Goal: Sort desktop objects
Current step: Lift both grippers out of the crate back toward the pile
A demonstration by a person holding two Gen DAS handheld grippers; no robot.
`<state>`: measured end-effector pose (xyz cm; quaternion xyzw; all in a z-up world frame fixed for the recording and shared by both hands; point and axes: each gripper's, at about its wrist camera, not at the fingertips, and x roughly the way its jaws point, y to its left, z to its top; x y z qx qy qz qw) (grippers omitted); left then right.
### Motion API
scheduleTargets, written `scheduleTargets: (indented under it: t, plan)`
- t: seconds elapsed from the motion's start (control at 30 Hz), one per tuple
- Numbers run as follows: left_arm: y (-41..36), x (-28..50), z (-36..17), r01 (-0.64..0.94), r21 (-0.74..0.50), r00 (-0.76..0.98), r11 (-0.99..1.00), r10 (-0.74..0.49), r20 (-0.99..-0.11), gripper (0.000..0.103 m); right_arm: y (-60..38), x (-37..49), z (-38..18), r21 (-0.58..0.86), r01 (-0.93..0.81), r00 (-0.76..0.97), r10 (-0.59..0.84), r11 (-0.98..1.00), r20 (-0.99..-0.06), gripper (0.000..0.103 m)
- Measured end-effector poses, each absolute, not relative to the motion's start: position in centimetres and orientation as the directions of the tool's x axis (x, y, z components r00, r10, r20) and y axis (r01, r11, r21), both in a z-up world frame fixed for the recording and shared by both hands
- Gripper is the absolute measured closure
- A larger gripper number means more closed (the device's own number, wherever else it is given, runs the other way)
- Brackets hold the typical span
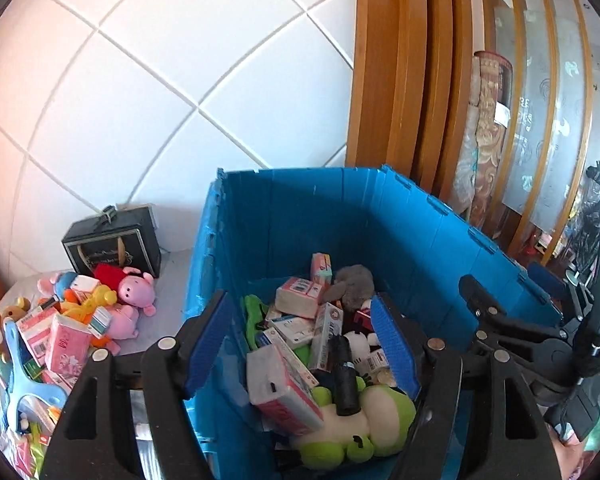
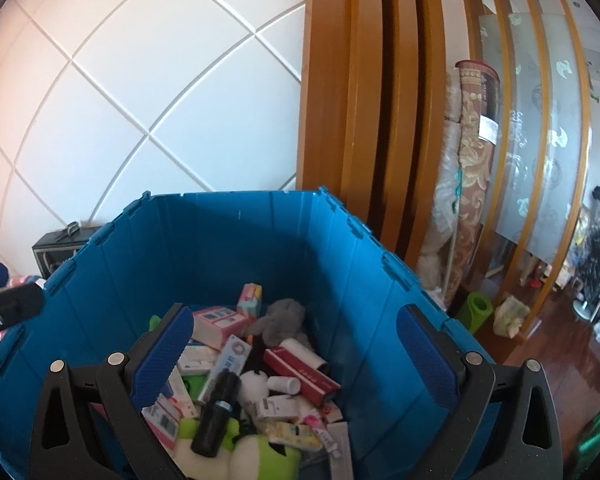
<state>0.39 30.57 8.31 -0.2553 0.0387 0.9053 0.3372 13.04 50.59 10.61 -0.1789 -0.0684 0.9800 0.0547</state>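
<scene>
1. 2 grippers hang over a blue crate [image 1: 340, 216], both with nothing between the pads.
2. Left gripper [image 1: 300, 344], lower centre of its frame, has its jaws parted fairly wide, empty.
3. Right gripper [image 2: 296, 356], bottom of its frame, has its jaws spread fully wide, empty.
4. Inside the crate, lower centre of both frames, lies a jumble: a green frog plush [image 1: 364, 428], a black bottle [image 2: 216, 416] on top of it, a grey plush [image 1: 350, 280], a pink tissue pack [image 1: 280, 388], a toothpaste box [image 2: 228, 360] and a red box [image 2: 300, 372].
5. On the desk [image 1: 172, 280], left of the crate in the left frame, sits a heap with a pink pig plush [image 1: 136, 288], tissue packs and a blue hand mirror [image 1: 20, 376].
6. Behind the heap stands a black case [image 1: 114, 240] against the white tiled wall.
</scene>
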Motion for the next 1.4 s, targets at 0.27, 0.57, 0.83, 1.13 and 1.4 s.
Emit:
scheduleTargets:
  t: [0.27,0.57,0.83,1.13,1.4]
  plan:
    - [22.3,-0.6,9.6,-0.547,-0.167,-0.721,-0.820,0.563,-0.404,0.024,47.0,17.2,12.2,-0.155,0.005,-0.963,0.037,-0.988,-0.267,0.000]
    - [12.6,-3.1,7.8,-0.438,-0.160,-0.764,-0.885,0.460,-0.452,0.024,37.6,20.3,13.5,-0.121,0.285,-0.933,-0.246,-0.951,-0.262,0.000]
    - [4.1,-4.8,4.3,-0.327,-0.111,-0.780,-0.939,0.334,-0.529,0.024,27.5,22.6,12.3,-0.122,0.480,-0.852,-0.428,-0.869,-0.301,0.000]
    - [-6.1,-7.3,-1.9,-0.188,-0.110,-0.745,-0.976,0.215,-0.632,0.024,18.7,23.7,7.4,-0.101,0.614,-0.738,-0.524,-0.783,-0.424,0.000]
    - [-13.1,-9.9,-10.7,-0.119,-0.089,-0.646,-0.989,0.145,-0.750,0.024,14.8,21.9,-0.1,-0.100,0.643,-0.655,-0.477,-0.759,-0.587,0.000]
